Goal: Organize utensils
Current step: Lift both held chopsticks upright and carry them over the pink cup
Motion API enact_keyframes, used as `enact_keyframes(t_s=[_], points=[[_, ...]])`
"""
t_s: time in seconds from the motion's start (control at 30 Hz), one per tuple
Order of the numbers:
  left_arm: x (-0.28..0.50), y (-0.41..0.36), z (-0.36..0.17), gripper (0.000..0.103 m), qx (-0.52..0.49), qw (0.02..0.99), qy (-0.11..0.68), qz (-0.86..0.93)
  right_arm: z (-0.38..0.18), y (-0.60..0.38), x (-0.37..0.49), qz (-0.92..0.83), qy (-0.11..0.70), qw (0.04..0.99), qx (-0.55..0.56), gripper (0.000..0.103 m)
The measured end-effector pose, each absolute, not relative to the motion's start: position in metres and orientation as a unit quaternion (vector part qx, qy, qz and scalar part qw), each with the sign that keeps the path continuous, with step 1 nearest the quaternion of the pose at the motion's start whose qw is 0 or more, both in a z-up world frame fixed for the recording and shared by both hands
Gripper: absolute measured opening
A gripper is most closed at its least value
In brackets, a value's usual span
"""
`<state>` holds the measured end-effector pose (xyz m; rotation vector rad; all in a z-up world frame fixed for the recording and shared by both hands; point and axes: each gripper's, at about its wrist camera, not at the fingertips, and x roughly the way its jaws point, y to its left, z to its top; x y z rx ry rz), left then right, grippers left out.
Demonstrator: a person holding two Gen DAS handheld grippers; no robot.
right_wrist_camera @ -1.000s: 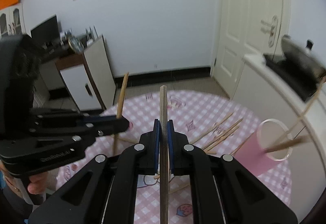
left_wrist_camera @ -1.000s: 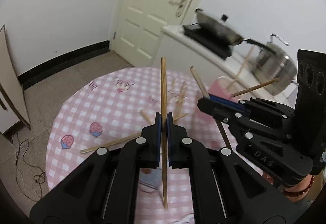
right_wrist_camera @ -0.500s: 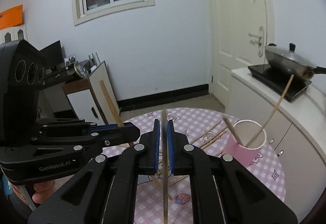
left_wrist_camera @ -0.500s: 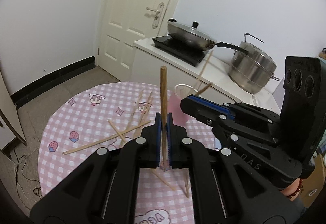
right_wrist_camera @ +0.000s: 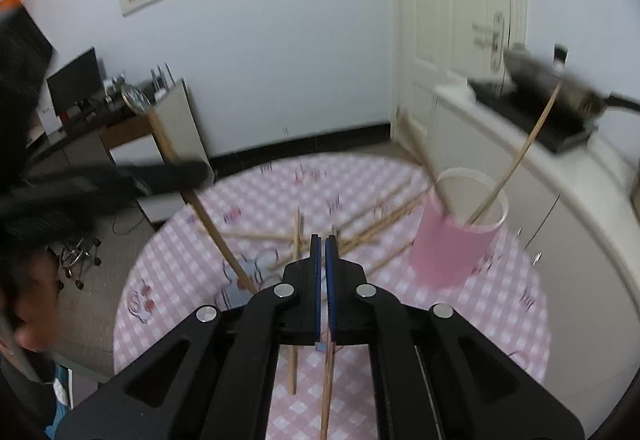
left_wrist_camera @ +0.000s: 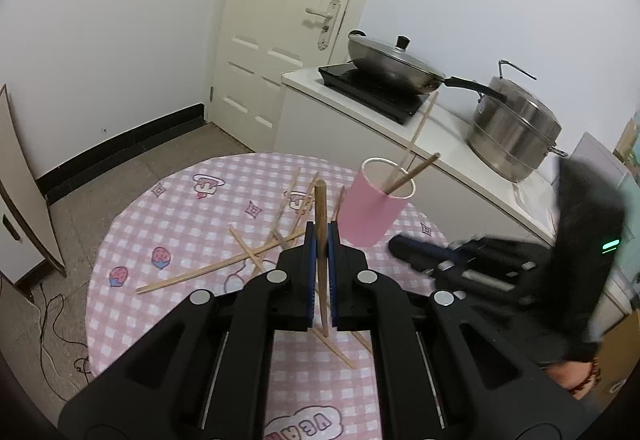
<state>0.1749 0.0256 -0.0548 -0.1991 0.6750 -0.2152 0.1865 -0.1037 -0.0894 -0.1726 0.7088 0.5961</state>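
My left gripper (left_wrist_camera: 321,240) is shut on a wooden chopstick (left_wrist_camera: 320,208) that stands upright between its pads, left of a pink cup (left_wrist_camera: 374,206). The cup holds two chopsticks (left_wrist_camera: 416,128) and stands on the pink checked round table (left_wrist_camera: 180,216). My right gripper (right_wrist_camera: 322,244) is shut on a thin chopstick (right_wrist_camera: 327,380) that hangs down below the pads, left of the pink cup (right_wrist_camera: 452,244). Several loose chopsticks (right_wrist_camera: 376,224) lie on the table. The blurred left gripper (right_wrist_camera: 120,180) with its chopstick shows at left in the right wrist view.
A white counter (left_wrist_camera: 400,128) right of the table carries a hob with a lidded pan (left_wrist_camera: 392,60) and a steel pot (left_wrist_camera: 516,124). A white door (left_wrist_camera: 296,20) is behind. A desk with a monitor (right_wrist_camera: 76,80) stands far left. The right gripper (left_wrist_camera: 480,264) shows blurred at right.
Both grippers have swung toward the table and cup. The chopstick in my right gripper has slid down and no longer sticks up above the pads. The right gripper has dropped lower in the left view.
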Motion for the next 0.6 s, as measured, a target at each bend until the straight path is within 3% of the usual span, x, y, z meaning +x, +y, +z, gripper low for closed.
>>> enact_keyframes(t_s=[0.4,0.6], points=[[0.202,0.072,-0.072,0.006,-0.159,0.917,0.346,-0.116,-0.170,-0.066,0.236,0.262,0.433,0.856,-0.105,0.004],[0.234,0.090,-0.086,0.007,-0.173,0.908,0.366,-0.110,-0.187,-0.055,0.254,0.260,0.449,0.849,-0.103,0.012]])
